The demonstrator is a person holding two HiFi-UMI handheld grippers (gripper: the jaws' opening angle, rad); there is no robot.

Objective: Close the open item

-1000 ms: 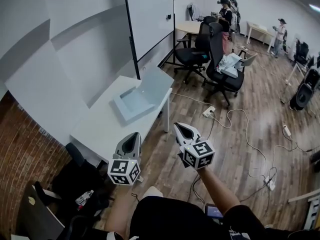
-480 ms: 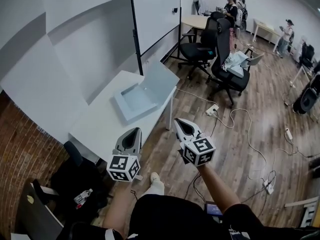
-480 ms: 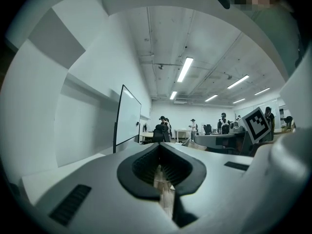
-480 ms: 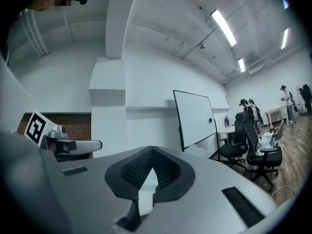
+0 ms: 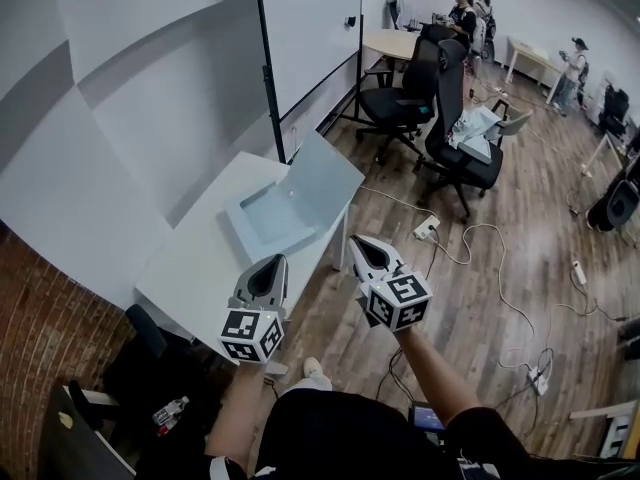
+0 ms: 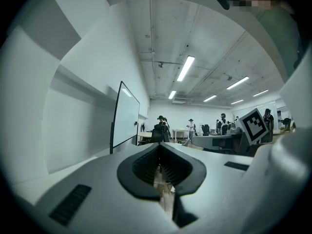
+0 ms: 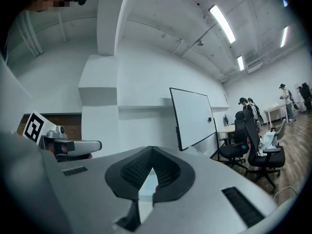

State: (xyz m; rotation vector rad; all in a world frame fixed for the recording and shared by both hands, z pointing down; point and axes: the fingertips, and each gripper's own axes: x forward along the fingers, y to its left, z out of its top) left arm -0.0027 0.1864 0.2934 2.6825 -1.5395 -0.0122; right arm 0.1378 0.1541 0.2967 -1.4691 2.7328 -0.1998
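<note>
Pale-blue case [image 5: 268, 220] sits open on white surface [image 5: 195, 263], ahead of left claw [image 5: 266, 268] & right claw [image 5: 362, 255], both pinched together, empty; lid [image 5: 328, 173] prob. light, stiff; push at free edge.

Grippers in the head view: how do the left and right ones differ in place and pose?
The left gripper overlaps the white table's near edge; the right gripper shows against the wooden floor. The left gripper leans slightly rightward, the right gripper more strongly leftward, toward the open box. Both are shut with nothing between their jaws.
</note>
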